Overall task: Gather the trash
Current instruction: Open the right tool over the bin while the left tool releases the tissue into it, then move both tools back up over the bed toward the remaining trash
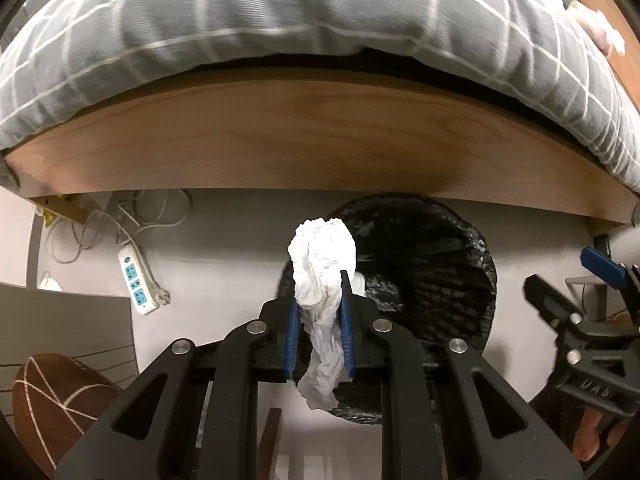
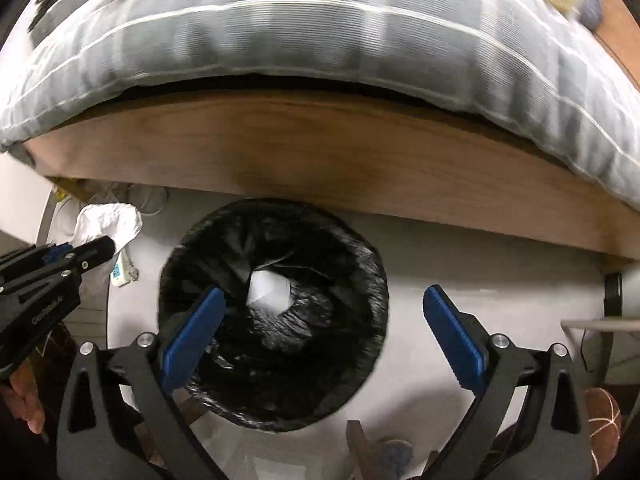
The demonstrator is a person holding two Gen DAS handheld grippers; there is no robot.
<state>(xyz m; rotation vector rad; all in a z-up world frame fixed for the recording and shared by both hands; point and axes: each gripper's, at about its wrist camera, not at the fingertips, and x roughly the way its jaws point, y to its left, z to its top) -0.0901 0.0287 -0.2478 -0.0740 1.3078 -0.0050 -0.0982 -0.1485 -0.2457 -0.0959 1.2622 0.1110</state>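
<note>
- Left wrist view: left gripper (image 1: 320,300) clamped on a crumpled white tissue (image 1: 322,256); blue pads (image 1: 347,336) press it from both sides, wad bulging above the tips, a twisted tail hanging below between the fingers
- Tissue held above the near-left rim of the black-lined trash bin (image 1: 432,272); bin stands on the pale floor, touching or just in front of the wooden bed frame (image 1: 304,136)
- Grey checked duvet (image 1: 280,12) overhangs the frame's top edge
- White power strip (image 1: 138,284) on the floor left of the bin, grey cables tangled behind it; brown cushion with white lines (image 1: 52,408) at lower left
- Right gripper (image 1: 576,292) shows at the right edge of this view, well apart from the tissue
- Right wrist view: right gripper (image 2: 324,304) spread wide, nothing between its blue pads (image 2: 452,332), hanging directly over the bin (image 2: 340,240)
- Something white lies at the bottom of the bin's black liner (image 2: 266,288)
- Same view, far left: left gripper (image 2: 102,248) with the tissue (image 2: 110,222) at its tips, beside the bin's left rim
- Some motion blur on duvet and bin in the right wrist view
</note>
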